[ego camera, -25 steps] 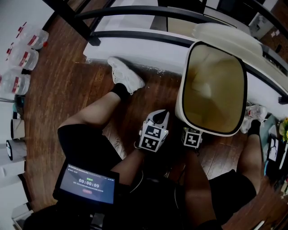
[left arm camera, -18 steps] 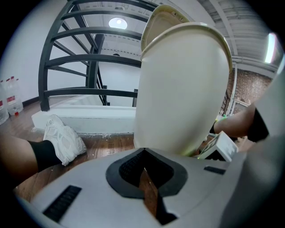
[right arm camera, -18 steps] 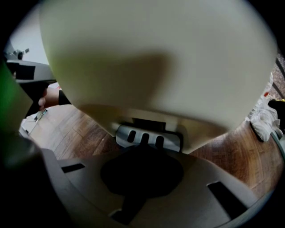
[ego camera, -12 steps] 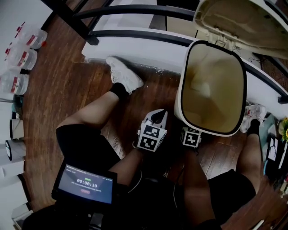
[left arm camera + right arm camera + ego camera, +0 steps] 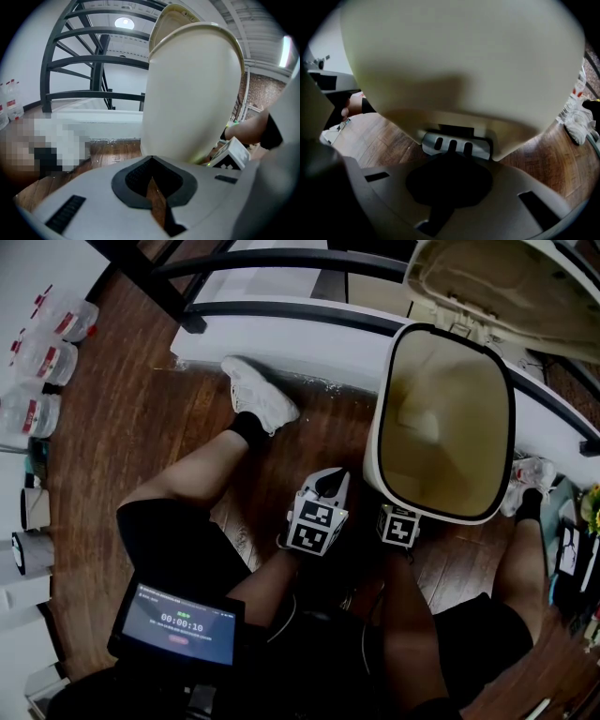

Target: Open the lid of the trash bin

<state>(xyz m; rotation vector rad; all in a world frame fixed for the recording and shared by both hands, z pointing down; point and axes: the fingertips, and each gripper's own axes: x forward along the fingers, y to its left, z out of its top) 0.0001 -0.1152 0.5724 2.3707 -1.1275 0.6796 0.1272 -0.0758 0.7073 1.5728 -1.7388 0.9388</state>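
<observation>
Right gripper (image 5: 451, 158) at pedal (image 5: 457, 144), bin (image 5: 376, 457) open

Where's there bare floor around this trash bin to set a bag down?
The widest free patch is the wood floor between the water bottles and the white shoe. It is crowded at the trash bin front, where the left gripper and right gripper sit between the person's legs.
</observation>
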